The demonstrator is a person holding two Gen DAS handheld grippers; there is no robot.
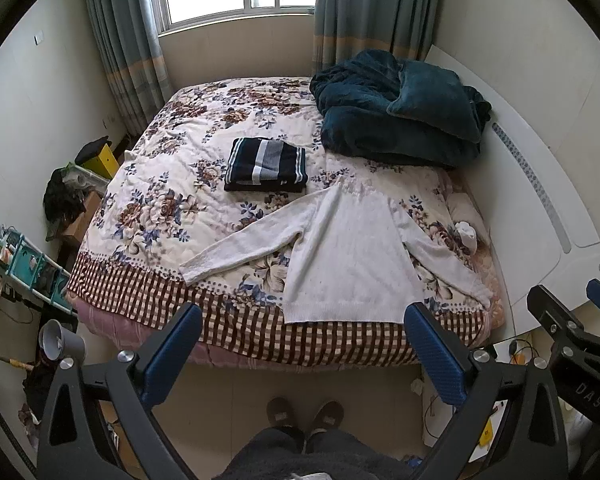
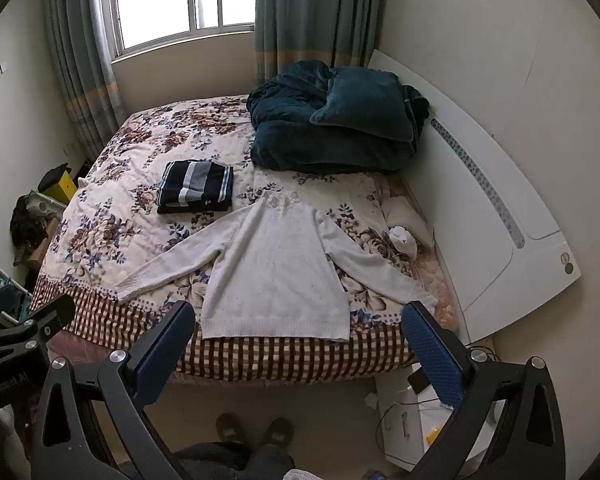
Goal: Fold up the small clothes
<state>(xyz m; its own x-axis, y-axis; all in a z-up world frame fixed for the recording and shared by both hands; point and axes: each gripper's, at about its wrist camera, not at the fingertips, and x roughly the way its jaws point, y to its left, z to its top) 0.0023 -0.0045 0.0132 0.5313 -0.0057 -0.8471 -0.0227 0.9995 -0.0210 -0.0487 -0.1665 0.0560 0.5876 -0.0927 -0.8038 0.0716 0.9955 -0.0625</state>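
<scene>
"DAS" printed on right gripper. White sweater flat on bed, sleeves spread; striped folded top behind. Left gripper, right: jaws wide open, empty.

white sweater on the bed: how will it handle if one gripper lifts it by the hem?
The white sweater is a thin knit lying flat, so it will probably drape and sag. Its spread sleeves would likely trail. It looks light, though it may drag on the quilted floral bedspread.

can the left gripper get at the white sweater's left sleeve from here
Probably yes. The left gripper is open and empty, and the white sweater lies flat near the bed's edge, its left sleeve spread out with nothing on it.
</scene>
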